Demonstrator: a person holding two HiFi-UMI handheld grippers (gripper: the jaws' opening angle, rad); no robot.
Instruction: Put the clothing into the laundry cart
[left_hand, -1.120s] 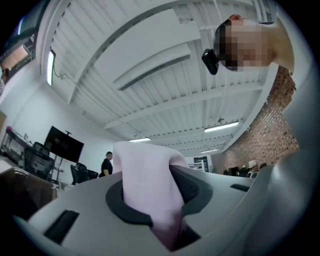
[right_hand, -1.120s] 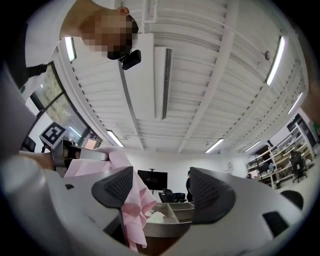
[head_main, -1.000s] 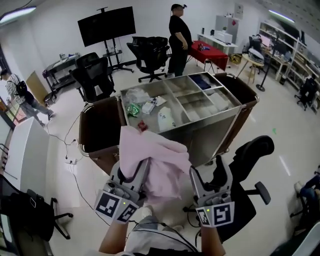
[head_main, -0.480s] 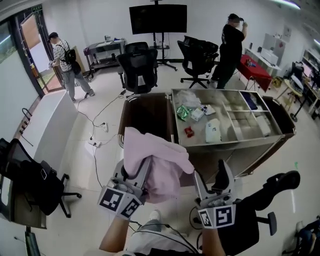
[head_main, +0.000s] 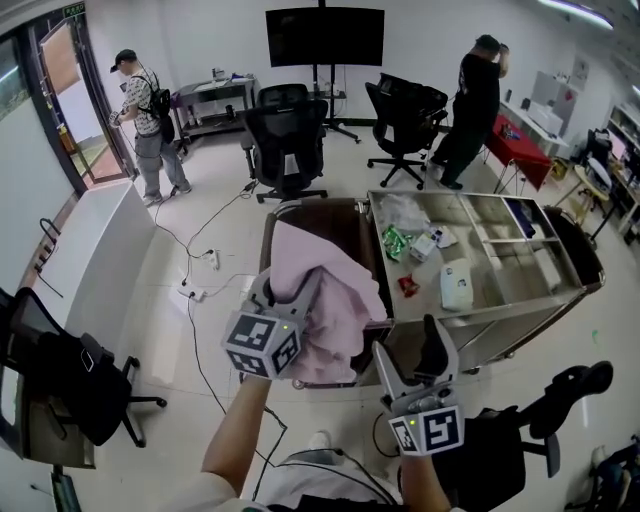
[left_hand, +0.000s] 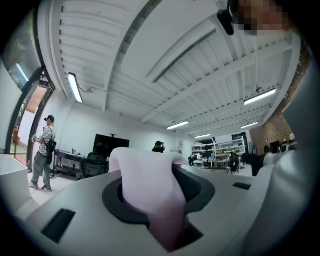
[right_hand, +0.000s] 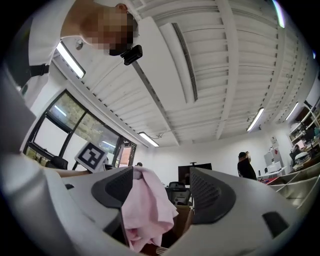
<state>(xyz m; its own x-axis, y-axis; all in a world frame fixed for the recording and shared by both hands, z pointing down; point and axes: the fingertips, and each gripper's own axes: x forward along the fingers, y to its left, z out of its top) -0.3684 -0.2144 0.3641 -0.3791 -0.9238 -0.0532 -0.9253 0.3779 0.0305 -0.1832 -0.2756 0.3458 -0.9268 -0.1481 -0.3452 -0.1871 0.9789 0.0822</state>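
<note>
My left tool (head_main: 289, 292) is raised with the pink garment (head_main: 335, 300) pinched between its jaws. The left gripper view shows the cloth bulging out of the narrow gap, and the jaws are just opening on it. The garment drapes down and to the right of that tool. It hangs over the near rim of the brown bag (head_main: 340, 222) at the left end of the cart (head_main: 520, 300), with most of the cloth above or just inside the bag's mouth. I cannot tell whether its lower edge touches the bag.

I judge I am at the drop: the carry is done and the release is starting. Next I need the left jaws to part fully while the tool stays over the bag's opening. That way the cloth should fall in rather than catch on the near rim or slide down outside. A small push forward first would make that safer.

My right tool (head_main: 411, 352) sits low, just beside the cart's near side, with its jaws wide apart and nothing between them. The pink cloth shows beyond them in the right gripper view. It is free to tuck in any trailing fold.
</note>
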